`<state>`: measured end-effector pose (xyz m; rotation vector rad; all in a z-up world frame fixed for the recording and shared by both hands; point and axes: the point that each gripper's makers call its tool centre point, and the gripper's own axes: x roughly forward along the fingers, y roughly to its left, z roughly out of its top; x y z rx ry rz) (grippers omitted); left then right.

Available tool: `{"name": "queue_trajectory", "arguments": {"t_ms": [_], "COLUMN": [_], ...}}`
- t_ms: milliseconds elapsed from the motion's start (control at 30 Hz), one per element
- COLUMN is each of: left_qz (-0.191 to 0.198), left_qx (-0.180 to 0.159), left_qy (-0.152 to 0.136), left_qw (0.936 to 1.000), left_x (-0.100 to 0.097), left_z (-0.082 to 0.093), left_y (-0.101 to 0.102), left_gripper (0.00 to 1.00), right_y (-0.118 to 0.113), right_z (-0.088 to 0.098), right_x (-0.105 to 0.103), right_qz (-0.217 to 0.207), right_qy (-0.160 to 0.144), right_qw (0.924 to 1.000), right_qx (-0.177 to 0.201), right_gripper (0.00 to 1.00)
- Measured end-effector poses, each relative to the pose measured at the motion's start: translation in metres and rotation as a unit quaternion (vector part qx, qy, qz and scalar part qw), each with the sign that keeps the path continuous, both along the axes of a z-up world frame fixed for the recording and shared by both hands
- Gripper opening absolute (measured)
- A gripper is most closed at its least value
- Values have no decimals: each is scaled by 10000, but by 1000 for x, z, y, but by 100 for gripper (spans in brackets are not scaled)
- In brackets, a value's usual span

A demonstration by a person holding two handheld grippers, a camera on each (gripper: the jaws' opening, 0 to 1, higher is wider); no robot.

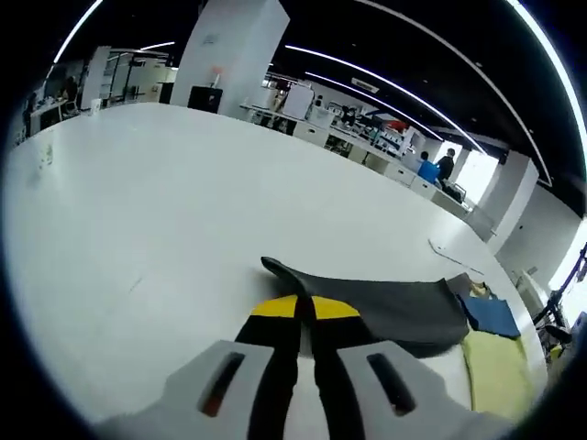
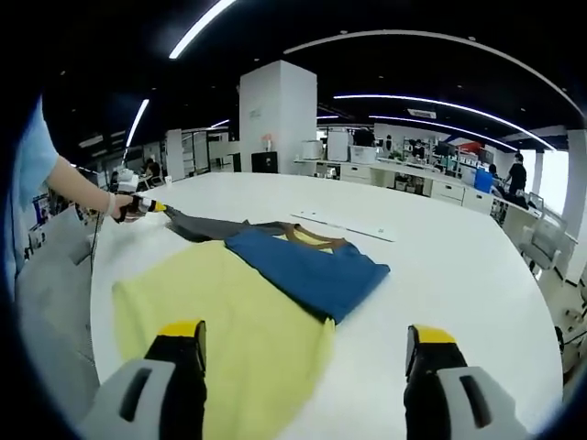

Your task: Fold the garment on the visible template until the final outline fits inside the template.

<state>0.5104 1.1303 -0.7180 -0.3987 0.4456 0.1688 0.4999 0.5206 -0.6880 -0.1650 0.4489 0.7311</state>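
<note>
A colour-block garment lies on the white table, with a yellow body, a blue part and a grey sleeve. In the left gripper view, my left gripper is shut on the tip of the grey sleeve, which stretches away to the right toward the blue part and the yellow part. The right gripper view shows the left gripper in a person's hand at the sleeve's far end. My right gripper is wide open over the near edge of the yellow body, holding nothing.
A thin white strip lies on the table behind the garment, also visible as a strip in the left gripper view. A person's sleeve and arm come in from the left. Desks and people stand far behind.
</note>
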Motion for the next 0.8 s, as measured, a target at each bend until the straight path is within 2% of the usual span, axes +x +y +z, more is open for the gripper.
{"name": "queue_trajectory", "arguments": {"t_ms": [133, 233, 300, 500, 567, 733, 800], "left_qz": [-65, -446, -605, -1266, -1608, -2206, -2327], "left_qx": [-469, -718, -593, -584, -696, -658, -686], "left_qy": [-713, -1106, -1180, -1259, -1300, -1376, -1351], "left_qw": [9963, 9903, 9894, 9822, 9759, 9634, 9607], "left_x": [13, 24, 29, 52, 60, 79, 88], "left_z": [34, 61, 70, 85, 91, 104, 104], "left_y": [-18, -45, -57, -107, -131, -181, -198], "left_gripper": [0, 0, 0, 0, 0, 0, 0], "right_y": [1, 3, 4, 5, 3, -3, -6], "right_z": [-1, 1, 2, 1, 0, -1, -1], "right_x": [-1, -1, -2, -5, -6, -7, -7], "right_qz": [26, 3, -20, -43, -84, -183, -216], "right_qy": [-2, -8, -23, -40, -29, -3, -20], "right_qw": [10000, 9999, 9998, 9996, 9994, 9990, 9988], "right_qx": [18, 151, 216, 283, 326, 415, 445], "right_gripper": [90, 91, 91, 91, 91, 90, 90]}}
